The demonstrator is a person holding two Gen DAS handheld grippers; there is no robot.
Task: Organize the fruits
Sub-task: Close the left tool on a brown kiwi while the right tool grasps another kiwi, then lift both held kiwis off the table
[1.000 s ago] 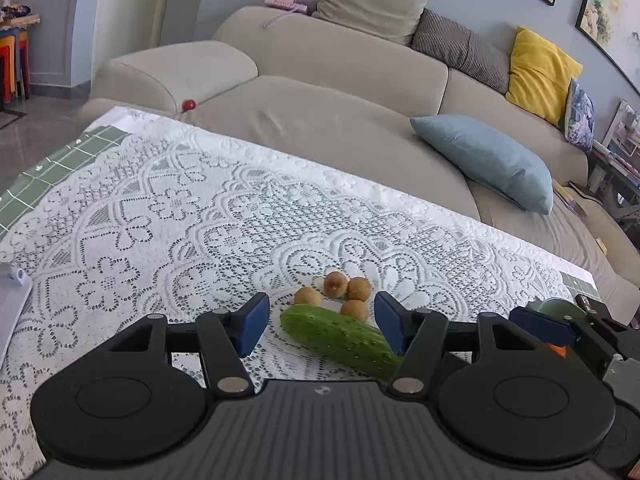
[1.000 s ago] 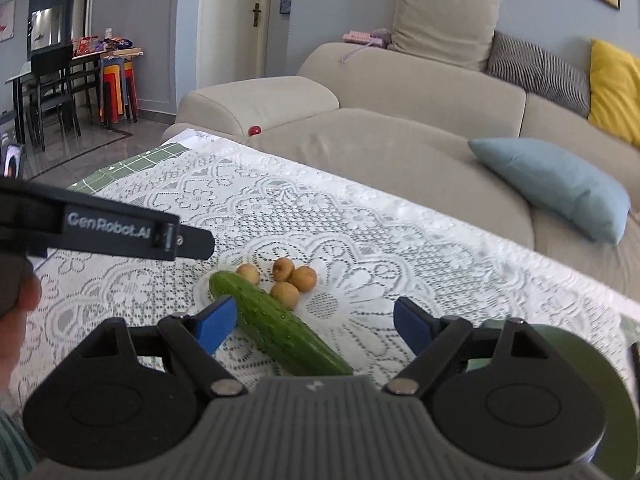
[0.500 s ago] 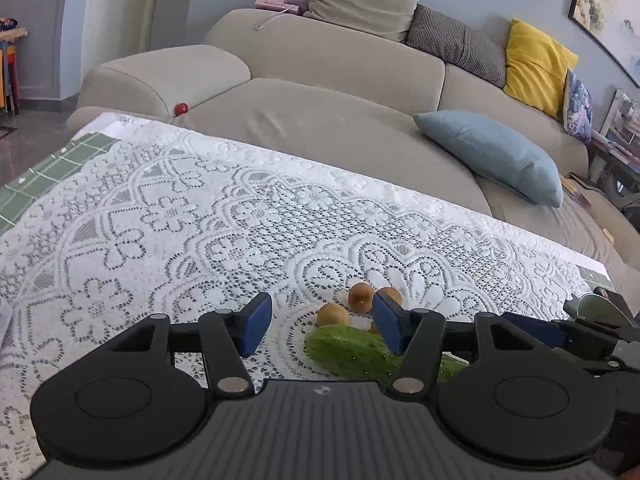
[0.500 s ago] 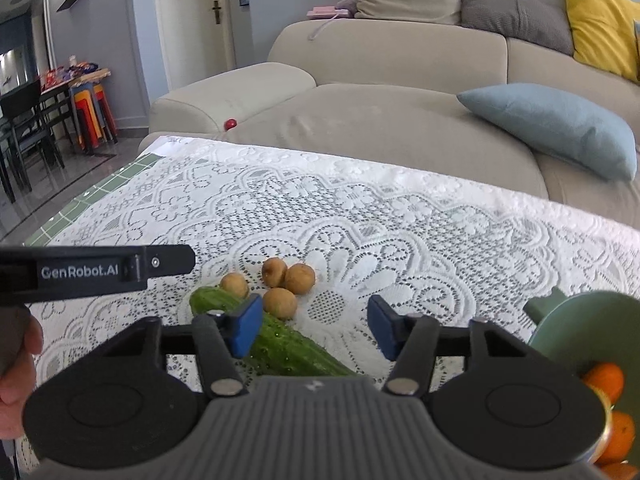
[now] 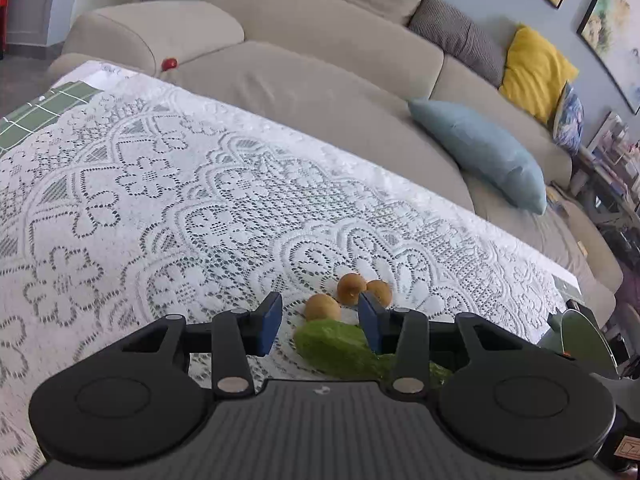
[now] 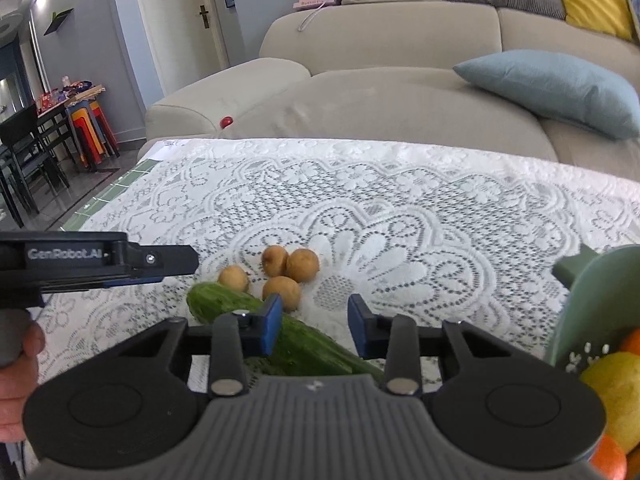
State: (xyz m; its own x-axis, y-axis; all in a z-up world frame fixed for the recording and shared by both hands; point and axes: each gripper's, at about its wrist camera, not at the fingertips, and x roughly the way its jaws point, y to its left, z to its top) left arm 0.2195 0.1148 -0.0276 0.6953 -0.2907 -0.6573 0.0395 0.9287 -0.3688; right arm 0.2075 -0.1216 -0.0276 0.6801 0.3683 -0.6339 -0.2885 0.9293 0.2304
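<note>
A green cucumber (image 6: pixel 304 344) lies on the lace tablecloth with several small brown fruits (image 6: pixel 281 292) beside its far end. My right gripper (image 6: pixel 315 329) hovers over the cucumber's middle. Its jaws are closing with the cucumber between them, and lace shows between the right pad and the cucumber. My left gripper (image 5: pixel 319 322) is at the cucumber's tip (image 5: pixel 332 344). Its jaws are closing too, with one brown fruit (image 5: pixel 322 307) and the tip between them, and the pads stand clear of both. In the right wrist view the left gripper (image 6: pixel 100 260) shows side-on at the left.
A green colander (image 6: pixel 576 308) holding oranges and a lemon sits at the right edge, also seen as the green colander (image 5: pixel 580 336) in the left wrist view. A beige sofa (image 5: pixel 320 80) with a blue cushion (image 5: pixel 480 152) runs behind the table. A hand (image 6: pixel 16 360) holds the left gripper.
Both grippers have sunk closer to the cucumber and their jaws have narrowed. The right view has rolled, and the colander with oranges has come into view at the right.
</note>
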